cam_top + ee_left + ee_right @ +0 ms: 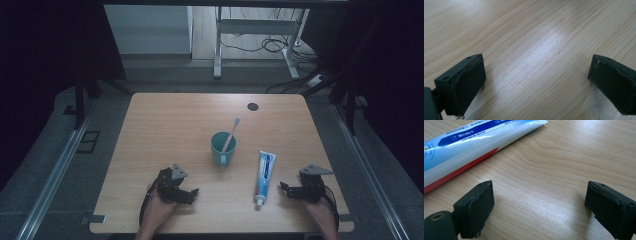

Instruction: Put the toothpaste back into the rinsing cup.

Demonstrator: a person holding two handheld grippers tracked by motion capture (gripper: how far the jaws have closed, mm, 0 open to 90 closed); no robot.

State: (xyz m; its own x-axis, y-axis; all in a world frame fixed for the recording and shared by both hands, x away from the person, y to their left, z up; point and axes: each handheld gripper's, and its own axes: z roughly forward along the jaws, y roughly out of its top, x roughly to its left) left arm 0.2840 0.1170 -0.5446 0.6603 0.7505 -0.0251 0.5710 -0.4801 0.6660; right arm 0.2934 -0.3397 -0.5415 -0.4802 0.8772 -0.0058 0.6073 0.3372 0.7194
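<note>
Toothpaste tube (264, 177): lies flat on the surface (165, 125), cap end toward me, just right of the teal cup (222, 148). In the right gripper view the tube (469, 142) runs across the upper left, close to the jaws but not touching.
Step in hand: my reading is a reach for the tube with the right gripper (287, 189), which sits just beside its cap end.
How to do it well: I'd square the jaws across the tube's width, come in low at mid-body rather than the cap, and close gently so the tube doesn't slide or squeeze out.
Right gripper: jaws spread wide, nothing between them, bare wood beneath (539, 195).
Left gripper (189, 195): jaws equally wide apart, empty, resting low over bare wood (536, 72), well apart from the tube.
Cup: upright, mid-surface, with a pink toothbrush (231, 134) leaning in it.
</note>
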